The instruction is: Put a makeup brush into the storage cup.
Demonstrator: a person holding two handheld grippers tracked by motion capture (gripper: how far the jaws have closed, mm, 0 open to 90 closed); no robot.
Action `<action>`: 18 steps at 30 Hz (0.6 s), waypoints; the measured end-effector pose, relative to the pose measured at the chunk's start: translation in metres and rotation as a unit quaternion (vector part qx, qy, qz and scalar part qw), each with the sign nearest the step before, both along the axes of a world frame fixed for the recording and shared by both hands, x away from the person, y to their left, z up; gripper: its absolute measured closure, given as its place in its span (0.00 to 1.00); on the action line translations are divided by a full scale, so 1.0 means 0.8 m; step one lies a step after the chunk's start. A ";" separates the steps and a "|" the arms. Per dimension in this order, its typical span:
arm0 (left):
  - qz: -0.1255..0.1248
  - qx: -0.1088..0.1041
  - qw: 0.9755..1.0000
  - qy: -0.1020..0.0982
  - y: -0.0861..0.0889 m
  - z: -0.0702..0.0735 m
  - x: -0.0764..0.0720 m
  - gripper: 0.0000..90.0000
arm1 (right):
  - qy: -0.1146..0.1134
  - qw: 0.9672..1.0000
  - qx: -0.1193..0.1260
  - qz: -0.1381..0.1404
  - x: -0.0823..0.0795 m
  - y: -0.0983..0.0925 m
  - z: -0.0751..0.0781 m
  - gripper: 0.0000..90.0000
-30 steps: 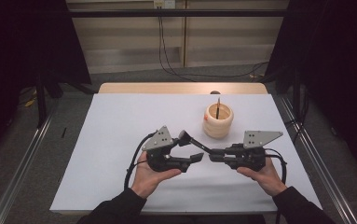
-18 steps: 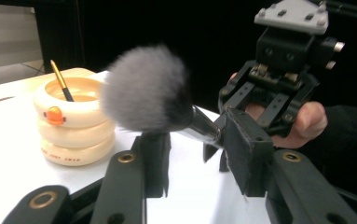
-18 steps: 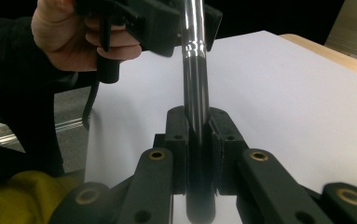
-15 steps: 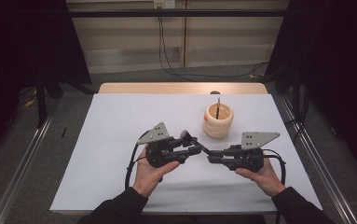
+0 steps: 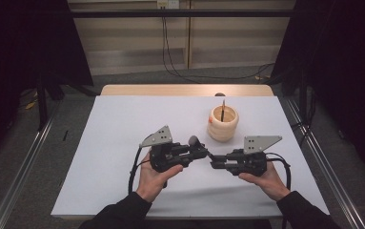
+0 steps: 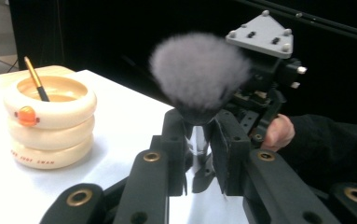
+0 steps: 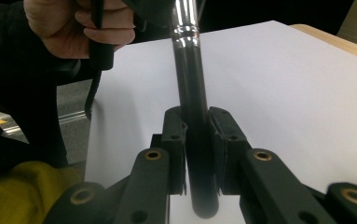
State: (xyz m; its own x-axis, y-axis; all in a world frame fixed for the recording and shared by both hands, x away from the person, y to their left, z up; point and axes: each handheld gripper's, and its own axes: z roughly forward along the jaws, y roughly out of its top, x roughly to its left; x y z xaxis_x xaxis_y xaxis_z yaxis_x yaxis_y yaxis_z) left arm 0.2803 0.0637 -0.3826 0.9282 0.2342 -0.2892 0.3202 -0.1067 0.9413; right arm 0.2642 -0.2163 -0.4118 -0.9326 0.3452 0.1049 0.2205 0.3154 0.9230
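Between both grippers, the brush (image 6: 199, 74) is pinched by left gripper (image 5: 205, 152) and right gripper (image 5: 214, 162) jaws, its ferrule half hidden

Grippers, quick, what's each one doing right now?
Left gripper: jaws just closing onto the makeup brush at its ferrule.
Right gripper: closed on the brush's black handle.

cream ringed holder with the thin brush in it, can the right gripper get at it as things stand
Probably not yet: the right gripper is shut on the black-handled makeup brush, shared with the left gripper. The white table toward the cream ringed holder lies bare.
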 end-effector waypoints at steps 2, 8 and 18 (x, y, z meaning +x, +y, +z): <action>-0.001 0.000 1.000 -0.004 -0.001 0.001 -0.002 0.86 | 0.002 1.000 0.002 -0.001 0.000 0.000 -0.001 0.85; 0.001 0.000 1.000 -0.003 -0.001 0.003 -0.002 0.86 | 0.014 1.000 0.023 -0.001 0.002 -0.002 -0.001 0.74; 0.008 0.021 1.000 -0.006 0.001 0.015 -0.004 0.86 | 0.019 0.999 0.027 -0.012 0.001 -0.003 0.003 0.39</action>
